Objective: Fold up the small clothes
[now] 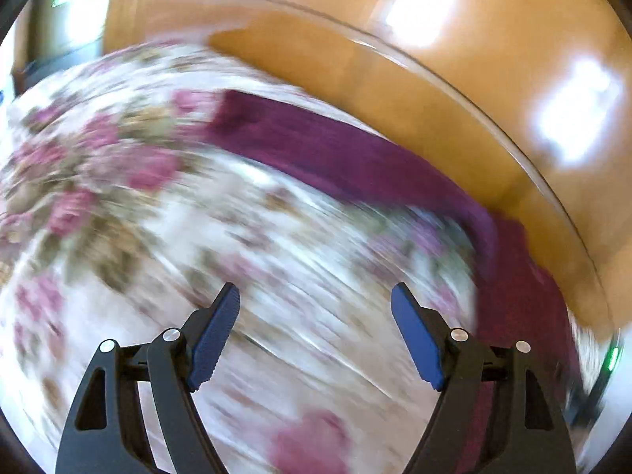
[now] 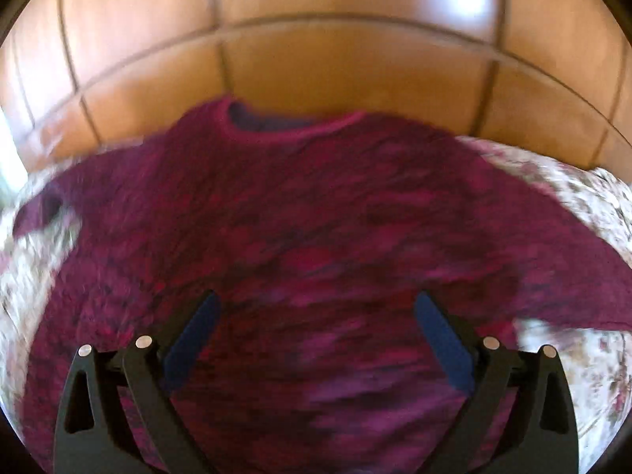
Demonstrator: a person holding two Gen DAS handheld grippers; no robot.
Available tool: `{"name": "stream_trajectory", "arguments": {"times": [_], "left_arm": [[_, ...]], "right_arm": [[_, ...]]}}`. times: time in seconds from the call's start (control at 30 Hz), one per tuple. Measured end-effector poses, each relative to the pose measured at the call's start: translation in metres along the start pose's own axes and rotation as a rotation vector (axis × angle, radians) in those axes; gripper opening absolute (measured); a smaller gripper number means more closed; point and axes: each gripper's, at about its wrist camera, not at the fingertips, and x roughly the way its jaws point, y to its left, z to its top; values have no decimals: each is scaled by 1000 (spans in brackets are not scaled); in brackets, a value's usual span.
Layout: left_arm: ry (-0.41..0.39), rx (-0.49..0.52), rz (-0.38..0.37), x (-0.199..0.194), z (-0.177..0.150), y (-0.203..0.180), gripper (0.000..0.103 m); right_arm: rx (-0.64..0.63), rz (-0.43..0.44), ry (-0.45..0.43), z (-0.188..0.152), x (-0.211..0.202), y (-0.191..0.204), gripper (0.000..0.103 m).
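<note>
A magenta knit sweater (image 2: 316, 229) lies spread flat on a floral cloth, neck opening (image 2: 272, 124) at the far side, sleeves out to both sides. My right gripper (image 2: 316, 308) is open and empty above the sweater's lower body. In the left wrist view one sleeve (image 1: 339, 154) and the sweater's side (image 1: 521, 300) run along the right. My left gripper (image 1: 316, 300) is open and empty over the bare floral cloth (image 1: 158, 217), left of the sweater. Both views are motion-blurred.
The floral cloth (image 2: 584, 205) covers the work surface. A wooden panelled board (image 2: 335, 71) stands right behind the sweater's neck; it also shows in the left wrist view (image 1: 434, 79) along the far right.
</note>
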Motion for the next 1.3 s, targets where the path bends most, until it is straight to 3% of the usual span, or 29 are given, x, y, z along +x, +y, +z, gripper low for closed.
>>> {"name": "stream_trajectory", "arguments": {"times": [0.07, 0.13, 0.23, 0.33, 0.43, 0.5, 0.53, 0.6, 0.67, 0.73, 0.83, 0.93, 1.0, 1.2, 1.27, 1.3], "left_arm": [[-22, -101, 36, 9, 29, 36, 78], [-34, -153, 76, 19, 50, 59, 76], [-35, -171, 110, 35, 73, 72, 76], [-13, -173, 115, 56, 91, 76, 75], [15, -159, 116, 79, 102, 72, 65], [29, -129, 122, 91, 108, 70, 45], [40, -109, 118, 97, 112, 69, 23], [35, -60, 155, 101, 120, 62, 10], [-47, 34, 234, 89, 132, 48, 9], [-97, 63, 306, 84, 146, 49, 9], [-117, 103, 385, 87, 161, 52, 9], [-103, 179, 482, 106, 153, 45, 9], [-72, 154, 511, 117, 147, 51, 9], [-118, 107, 562, 102, 126, 50, 14], [-142, 78, 517, 86, 121, 46, 18], [-154, 81, 489, 78, 115, 39, 25]], "right_arm": [[-30, -39, 22, -3, 12, 7, 101], [-1, -21, 33, -1, 15, 3, 101], [54, 24, 36, 0, 20, -11, 101], [31, -7, 38, 0, 24, -16, 101], [-1, -54, 23, 0, 23, 3, 101], [-3, -60, 18, -1, 24, 2, 101], [-2, -58, 17, -1, 24, 1, 101], [-3, -59, 18, -2, 24, -2, 101], [-4, -60, 16, -1, 25, -2, 101], [-3, -58, 14, -4, 21, -3, 101], [-6, -64, 8, -4, 23, -5, 101], [-7, -68, 4, -8, 21, -3, 101], [-8, -69, 4, -8, 21, -3, 101], [-4, -65, 1, -8, 22, -4, 101], [-5, -67, 0, -9, 18, 0, 101], [-8, -73, -1, -9, 17, 0, 101]]}}
